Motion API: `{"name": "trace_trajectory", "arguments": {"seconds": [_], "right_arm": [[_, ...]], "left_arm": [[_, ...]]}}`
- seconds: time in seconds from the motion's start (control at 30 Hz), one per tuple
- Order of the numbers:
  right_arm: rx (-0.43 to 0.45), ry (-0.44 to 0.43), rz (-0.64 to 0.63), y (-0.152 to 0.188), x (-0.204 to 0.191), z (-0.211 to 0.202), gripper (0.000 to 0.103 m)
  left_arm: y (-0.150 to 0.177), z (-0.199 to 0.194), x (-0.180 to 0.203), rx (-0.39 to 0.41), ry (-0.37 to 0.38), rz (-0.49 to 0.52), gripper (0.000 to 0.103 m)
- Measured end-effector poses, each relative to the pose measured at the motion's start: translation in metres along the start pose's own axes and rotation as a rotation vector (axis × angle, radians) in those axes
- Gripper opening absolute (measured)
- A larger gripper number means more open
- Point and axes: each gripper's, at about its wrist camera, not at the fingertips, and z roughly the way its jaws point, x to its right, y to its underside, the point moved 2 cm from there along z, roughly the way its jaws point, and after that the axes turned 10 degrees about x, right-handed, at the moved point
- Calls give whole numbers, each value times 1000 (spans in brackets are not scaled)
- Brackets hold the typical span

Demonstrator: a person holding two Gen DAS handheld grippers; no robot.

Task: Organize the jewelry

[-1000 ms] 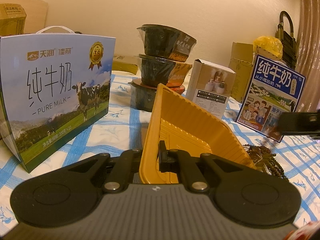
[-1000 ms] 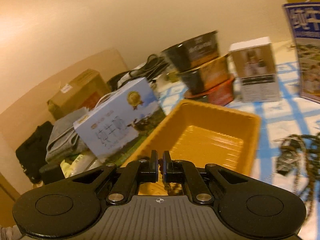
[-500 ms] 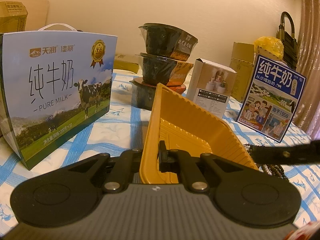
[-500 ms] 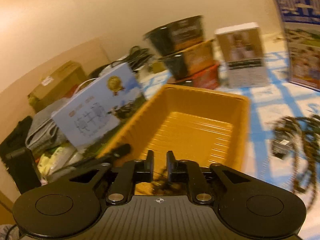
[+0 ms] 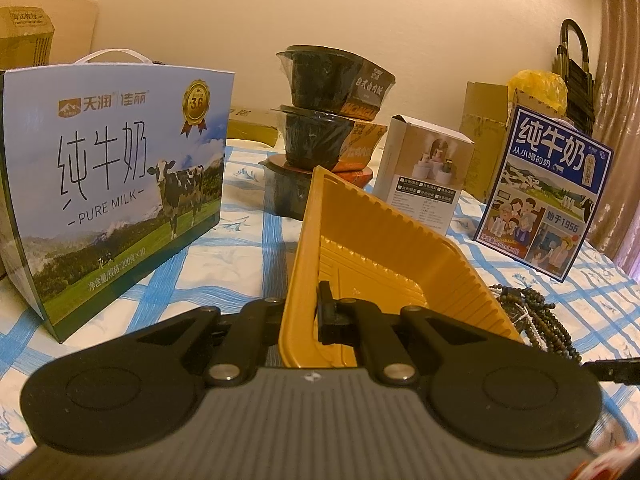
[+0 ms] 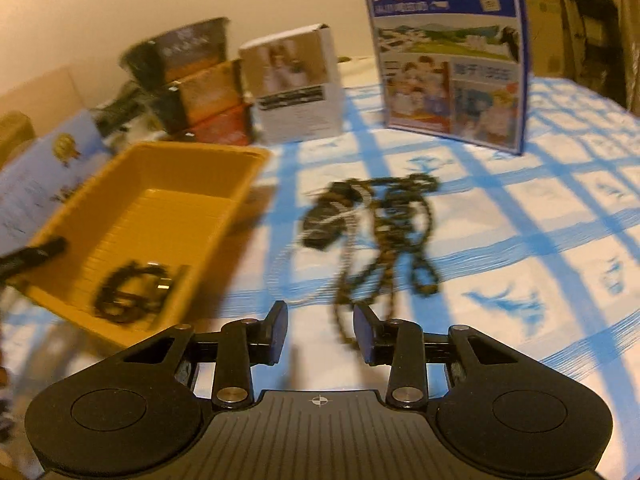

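My left gripper (image 5: pixel 308 312) is shut on the near rim of a yellow plastic tray (image 5: pixel 384 248), which is tilted up. In the right wrist view the tray (image 6: pixel 120 184) holds a dark bead bracelet (image 6: pixel 128 292) near its front corner. My right gripper (image 6: pixel 320 330) is open and empty, low over the tablecloth to the right of the tray. A tangle of dark bead strings, a silver chain and a black watch (image 6: pixel 376 232) lies on the cloth just ahead of it. The same pile (image 5: pixel 532 316) shows right of the tray in the left wrist view.
A large milk carton (image 5: pixel 108 184) stands left of the tray. Stacked black bowls (image 5: pixel 328 120), a small white box (image 5: pixel 424 176) and a blue milk box (image 5: pixel 544 188) stand behind. The blue-checked cloth (image 6: pixel 540 240) extends to the right.
My right gripper opened and let the bead bracelet fall into the tray. It then swung right from over the tray to the jewelry pile. My left gripper kept its hold on the tray.
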Motion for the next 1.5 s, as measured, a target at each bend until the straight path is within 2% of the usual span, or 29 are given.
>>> {"name": "trace_trajectory", "arguments": {"seconds": [0.1, 0.17, 0.27, 0.47, 0.67, 0.87, 0.9, 0.97, 1.2, 1.5], "right_arm": [[10, 8, -49, -4, 5, 6, 34], [9, 3, -68, -10, 6, 14, 22], [14, -3, -119, -17, 4, 27, 15], [-4, -21, -129, -27, 8, 58, 15], [-25, 15, -115, -28, 16, 87, 15], [-48, 12, -91, -27, 20, 100, 14], [-48, 10, -83, -27, 21, 101, 14], [-52, 2, -73, -27, 22, 102, 6], [-1, -5, -75, -38, 18, 83, 6], [145, -46, -82, -91, 8, 41, 6]], "left_arm": [[0, 0, 0, 1, 1, 3, 5], [-1, 0, 1, 2, 1, 3, 5], [-1, 0, 1, 1, 2, 3, 5], [-2, 0, 2, 2, 4, 6, 5], [-2, -1, 2, 1, 4, 7, 5], [-2, -1, 2, 2, 4, 7, 5], [-2, -1, 2, 1, 3, 7, 5], [-2, -1, 2, 2, 4, 6, 5], [-3, 0, 3, 1, 4, 8, 5], [-4, 0, 3, 2, 5, 5, 5]]}}
